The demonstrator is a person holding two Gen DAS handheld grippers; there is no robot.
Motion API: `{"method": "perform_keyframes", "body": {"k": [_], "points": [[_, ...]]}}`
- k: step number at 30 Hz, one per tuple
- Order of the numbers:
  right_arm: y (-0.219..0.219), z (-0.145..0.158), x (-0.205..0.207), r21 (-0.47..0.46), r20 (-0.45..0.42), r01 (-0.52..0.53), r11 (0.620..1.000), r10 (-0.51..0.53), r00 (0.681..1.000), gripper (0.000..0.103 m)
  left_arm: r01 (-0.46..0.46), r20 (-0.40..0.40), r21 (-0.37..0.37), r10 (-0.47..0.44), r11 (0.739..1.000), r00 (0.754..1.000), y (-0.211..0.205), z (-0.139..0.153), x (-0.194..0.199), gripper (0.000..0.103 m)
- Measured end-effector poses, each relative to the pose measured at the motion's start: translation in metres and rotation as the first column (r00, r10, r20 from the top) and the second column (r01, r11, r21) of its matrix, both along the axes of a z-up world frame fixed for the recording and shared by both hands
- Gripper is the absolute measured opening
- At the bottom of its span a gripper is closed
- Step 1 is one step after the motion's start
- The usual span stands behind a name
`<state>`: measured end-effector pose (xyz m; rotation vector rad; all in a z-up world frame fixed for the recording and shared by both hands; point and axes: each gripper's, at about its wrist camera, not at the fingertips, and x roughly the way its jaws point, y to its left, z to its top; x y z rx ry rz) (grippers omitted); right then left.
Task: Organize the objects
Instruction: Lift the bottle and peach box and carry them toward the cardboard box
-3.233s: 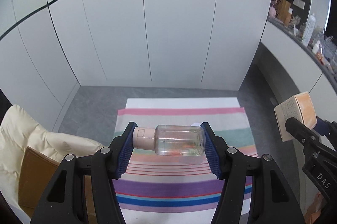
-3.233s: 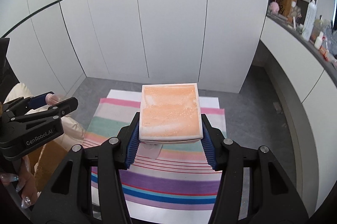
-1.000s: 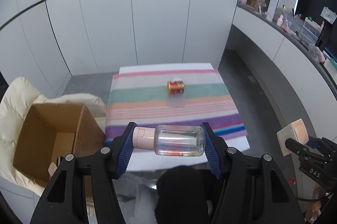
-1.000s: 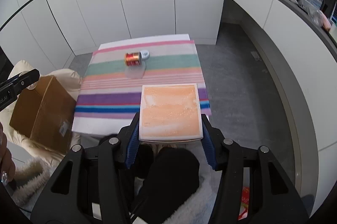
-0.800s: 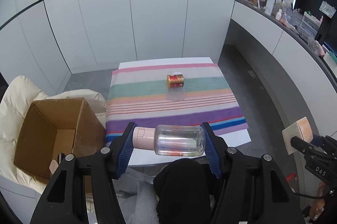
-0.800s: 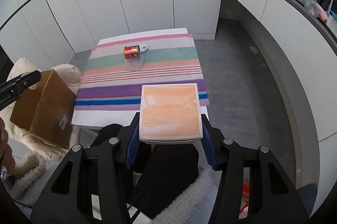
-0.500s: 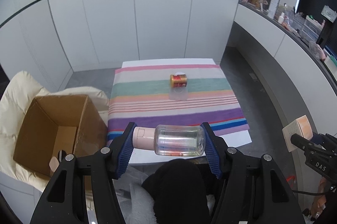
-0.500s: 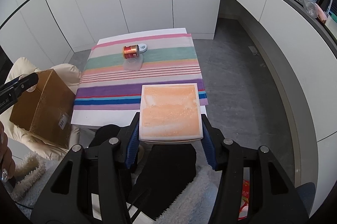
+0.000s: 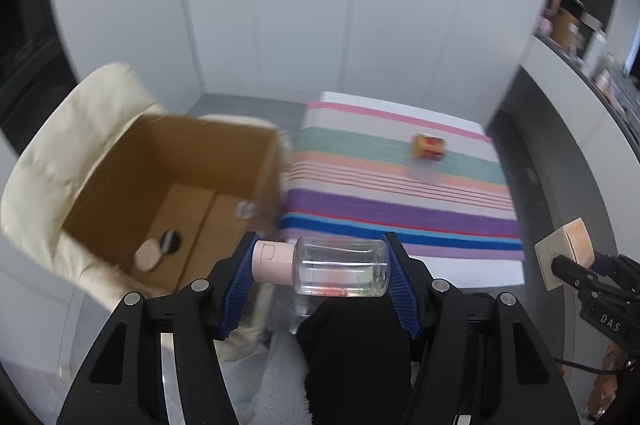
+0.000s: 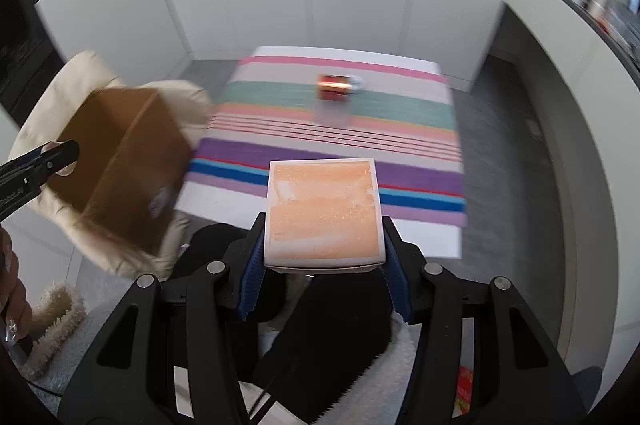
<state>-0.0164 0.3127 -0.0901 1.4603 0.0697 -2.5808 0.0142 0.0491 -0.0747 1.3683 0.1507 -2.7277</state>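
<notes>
My left gripper (image 9: 320, 267) is shut on a clear bottle with a pink cap (image 9: 338, 267), held sideways in the air, right of an open cardboard box (image 9: 168, 193). The box holds small items on its floor. My right gripper (image 10: 322, 245) is shut on an orange and white square box (image 10: 322, 211), held above the near edge of a striped table (image 10: 408, 153); this box also shows in the left wrist view (image 9: 564, 249). A red and gold can (image 9: 430, 147) lies on the table, and also shows in the right wrist view (image 10: 334, 87).
The cardboard box (image 10: 120, 165) rests on a cream padded seat (image 9: 60, 145) left of the table. White cabinet walls stand behind. A curved counter (image 10: 580, 65) with bottles runs along the right. The person's dark legs (image 10: 332, 353) are below the grippers.
Both views have swung left, with motion blur. The cardboard box is now nearer and more central in the left view. Both grippers still hold their objects.
</notes>
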Motion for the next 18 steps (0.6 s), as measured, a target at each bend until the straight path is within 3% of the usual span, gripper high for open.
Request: {"method": "perform_keyframes", "body": {"k": [7, 18], "points": [[-0.094, -0.002, -0.002, -0.014, -0.005, -0.221, 0.975, 0.221, 0.975, 0.054, -0.153, 0.016, -0.004, 0.153, 0.988, 0.988, -0.067, -0.006, 0.032, 0.062], [-0.207, -0.014, 0.013, -0.025, 0.021, -0.455, 0.890, 0.456, 0.890, 0.054, -0.336, 0.042, -0.001, 0.336, 0.942, 0.941, -0.153, -0.013, 0.082, 0.062]]}}
